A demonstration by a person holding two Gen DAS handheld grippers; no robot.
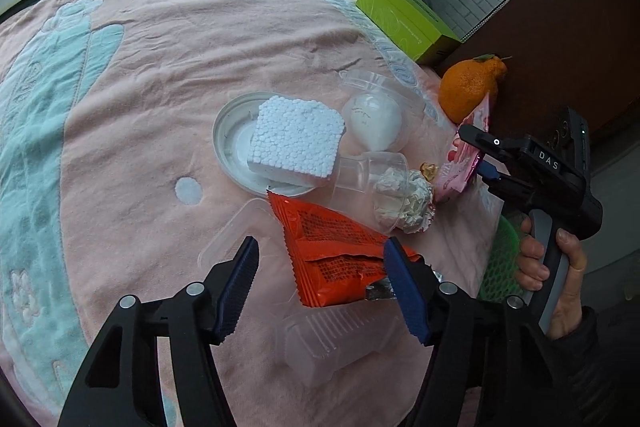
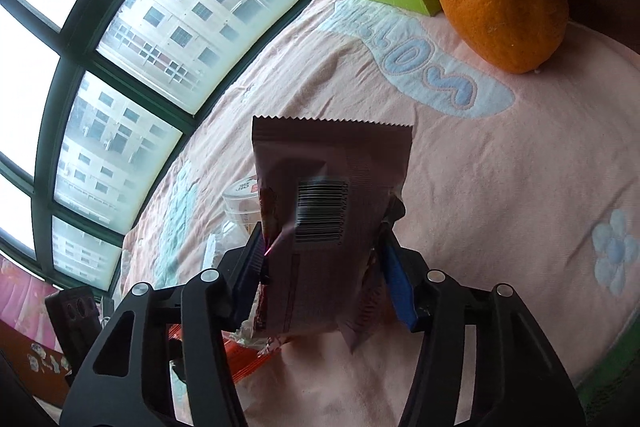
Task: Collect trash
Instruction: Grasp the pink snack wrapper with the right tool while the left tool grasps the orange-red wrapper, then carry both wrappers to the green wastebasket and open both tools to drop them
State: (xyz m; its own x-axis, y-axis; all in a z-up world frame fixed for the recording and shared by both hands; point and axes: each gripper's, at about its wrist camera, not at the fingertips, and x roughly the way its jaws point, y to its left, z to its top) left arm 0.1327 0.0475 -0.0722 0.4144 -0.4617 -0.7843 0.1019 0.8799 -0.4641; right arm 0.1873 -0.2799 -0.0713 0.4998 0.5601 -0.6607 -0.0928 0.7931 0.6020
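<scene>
On the pink cloth (image 1: 140, 107) lies an orange-red snack wrapper (image 1: 332, 251), torn open at its near end. My left gripper (image 1: 320, 287) is open and straddles that end. Its right pad is at the wrapper's edge and its left pad stands clear of it. My right gripper (image 1: 482, 157), held by a hand (image 1: 560, 267), is shut on a pink wrapper (image 1: 460, 163) at the right. In the right wrist view the pink wrapper (image 2: 332, 167) stands upright with its barcode side facing me, pinched between both pads of the right gripper (image 2: 324, 267).
A foam block (image 1: 296, 143) rests on a white lid (image 1: 228, 143). Around them are clear cups (image 1: 372, 179), crumpled tissue (image 1: 412, 207) and a clear tray (image 1: 320, 343). An orange fruit (image 1: 468, 91), a green box (image 1: 404, 19) and a green mesh basket (image 1: 500, 259) sit at the right edge.
</scene>
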